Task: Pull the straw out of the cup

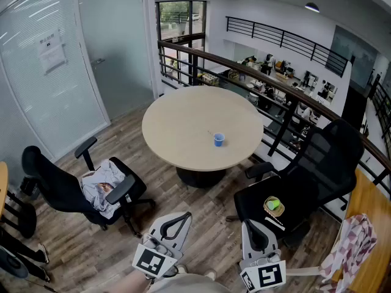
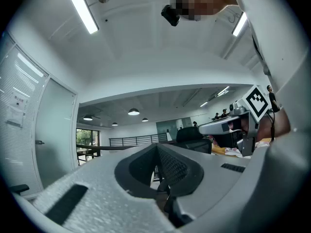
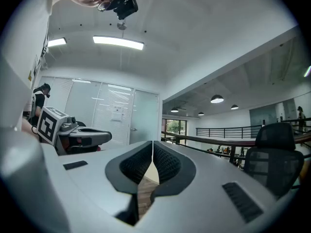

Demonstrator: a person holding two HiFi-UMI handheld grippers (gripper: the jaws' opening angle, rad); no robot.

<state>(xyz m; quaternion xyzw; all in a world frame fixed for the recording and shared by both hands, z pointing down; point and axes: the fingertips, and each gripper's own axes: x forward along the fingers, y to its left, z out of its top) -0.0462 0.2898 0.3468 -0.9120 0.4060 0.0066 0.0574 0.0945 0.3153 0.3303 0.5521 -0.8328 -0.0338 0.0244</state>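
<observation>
A small blue cup (image 1: pixel 219 140) stands on the round beige table (image 1: pixel 183 127), right of its middle, with a thin pale straw (image 1: pixel 211 133) leaning out to the upper left. Both grippers hover over the floor well short of the table. My left gripper (image 1: pixel 186 215) sits at the bottom centre-left, its jaws tips together, empty. My right gripper (image 1: pixel 245 224) is at the bottom centre-right, jaws also together with nothing between them. In the left gripper view the left gripper (image 2: pixel 156 147) points level and shut; the right gripper (image 3: pixel 152 144) looks the same in its own view. Neither gripper view shows the cup.
A black office chair (image 1: pixel 70 191) with grey cloth on its seat stands left of the table. Another black chair (image 1: pixel 299 182) with a green and yellow object (image 1: pixel 273 205) on its seat stands to the right. A railing (image 1: pixel 269 81) runs behind the table. A wooden desk edge (image 1: pixel 369 224) lies far right.
</observation>
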